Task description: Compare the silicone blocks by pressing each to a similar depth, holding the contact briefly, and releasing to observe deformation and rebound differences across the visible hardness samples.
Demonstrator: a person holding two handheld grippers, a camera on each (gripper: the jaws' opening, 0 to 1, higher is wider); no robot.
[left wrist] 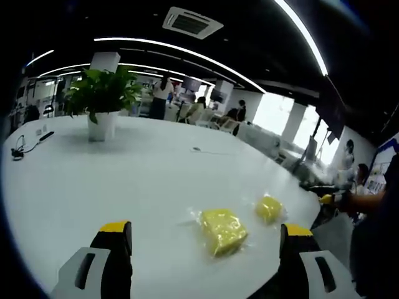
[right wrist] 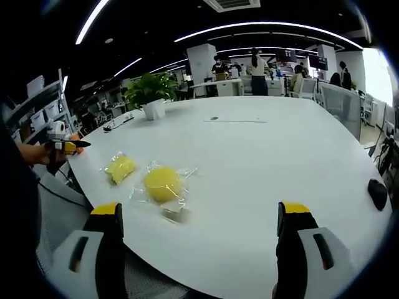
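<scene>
Two yellow silicone blocks in clear plastic wrap lie on the white table (left wrist: 124,180). In the left gripper view the larger block (left wrist: 222,231) lies just ahead of my open left gripper (left wrist: 206,229), and the smaller block (left wrist: 269,208) sits beyond it to the right. In the right gripper view one block (right wrist: 163,184) lies ahead and left of my open right gripper (right wrist: 199,210), with the other block (right wrist: 120,167) further left near the table edge. Neither gripper touches a block. A hand holds the left gripper (right wrist: 65,147) off the table's left edge in that view.
A potted plant (left wrist: 103,103) in a white pot stands far back on the table, also seen as the plant (right wrist: 149,99). A black cable (left wrist: 25,146) lies at the left edge. A small black object (right wrist: 377,193) rests at the right. People stand among desks behind.
</scene>
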